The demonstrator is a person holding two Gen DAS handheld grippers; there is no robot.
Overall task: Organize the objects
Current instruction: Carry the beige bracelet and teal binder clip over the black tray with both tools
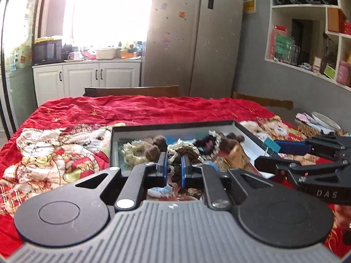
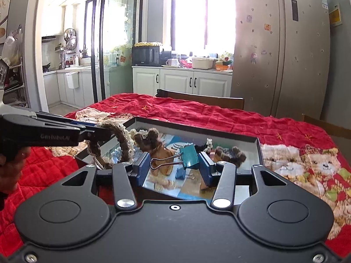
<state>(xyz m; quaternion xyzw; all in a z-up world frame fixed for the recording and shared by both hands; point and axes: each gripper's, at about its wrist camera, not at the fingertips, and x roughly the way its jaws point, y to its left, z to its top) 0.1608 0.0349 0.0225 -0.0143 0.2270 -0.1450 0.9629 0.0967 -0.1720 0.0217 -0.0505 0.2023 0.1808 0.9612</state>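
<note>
A shallow grey box (image 1: 171, 127) (image 2: 197, 131) sits on the red tablecloth and holds several fuzzy scrunchies (image 1: 140, 151) and a small blue clip (image 2: 182, 173). My left gripper (image 1: 174, 167) is shut on a brown and cream lace scrunchie (image 1: 177, 153) above the box's near left part; it also shows in the right wrist view (image 2: 118, 135). My right gripper (image 2: 174, 164) holds a teal binder clip (image 2: 188, 155) over the box; its jaws look wide, the clip against the right pad. The clip also shows in the left wrist view (image 1: 271, 145).
The red bear-print tablecloth (image 1: 131, 109) covers the table. Wooden chair backs (image 1: 131, 91) stand at the far edge. A white plate and small items (image 1: 322, 120) lie at the table's right side. A fridge (image 1: 193, 35) and white cabinets stand behind.
</note>
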